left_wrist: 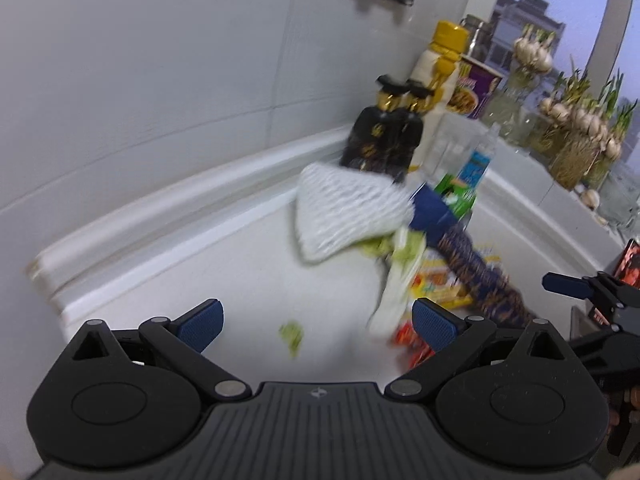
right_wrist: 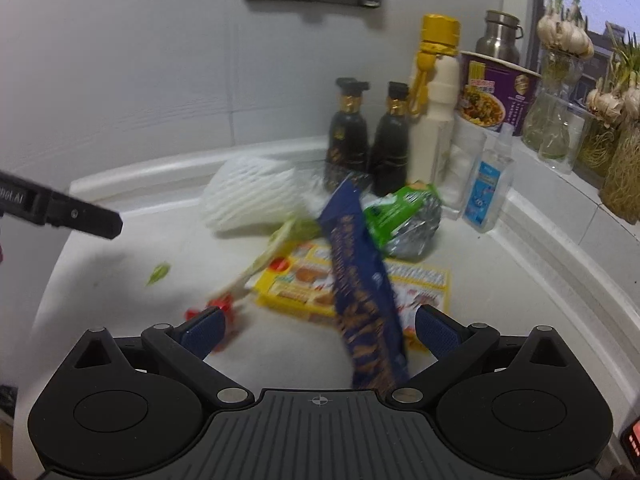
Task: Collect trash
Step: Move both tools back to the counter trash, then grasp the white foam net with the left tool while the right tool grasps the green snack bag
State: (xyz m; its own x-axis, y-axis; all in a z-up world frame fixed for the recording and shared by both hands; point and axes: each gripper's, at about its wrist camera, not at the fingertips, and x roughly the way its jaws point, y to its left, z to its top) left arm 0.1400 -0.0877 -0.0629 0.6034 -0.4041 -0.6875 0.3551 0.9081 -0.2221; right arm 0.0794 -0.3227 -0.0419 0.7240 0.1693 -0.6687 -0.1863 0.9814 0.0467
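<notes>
The long dark-blue snack wrapper (right_wrist: 362, 280) with gold print sits right in the mouth of the right gripper (right_wrist: 320, 330). Its near end runs down between the two blue pads and disappears under the gripper body, closer to the right pad than the left. Long axis goes near-to-far, leaning a bit left as it heads away, and the far end lifts off the counter, pointing up toward the two dark sauce bottles (right_wrist: 368, 136). The right gripper's jaws are spread wide and neither pad is touching the wrapper, so it isn't gripping anything.

Under the wrapper there's a flat yellow package (right_wrist: 300, 280) on the white countertop (right_wrist: 500, 300). Just beyond that: a crumpled green and silver bag (right_wrist: 404, 216), a white foam net sleeve (right_wrist: 248, 200), a pale green vegetable stalk (right_wrist: 256, 264), and some red wrapper bits (right_wrist: 218, 308) by the left pad. A small green scrap (right_wrist: 158, 274) lies off by itself to the left.

The left gripper (left_wrist: 316, 326) is also wide open and empty, hovering over bare counter with the pile ahead and to its right.

Back in the corner there's a yellow-capped bottle (right_wrist: 436, 92), a purple instant noodle cup (right_wrist: 496, 92) and a clear sanitizer bottle (right_wrist: 490, 188).
</notes>
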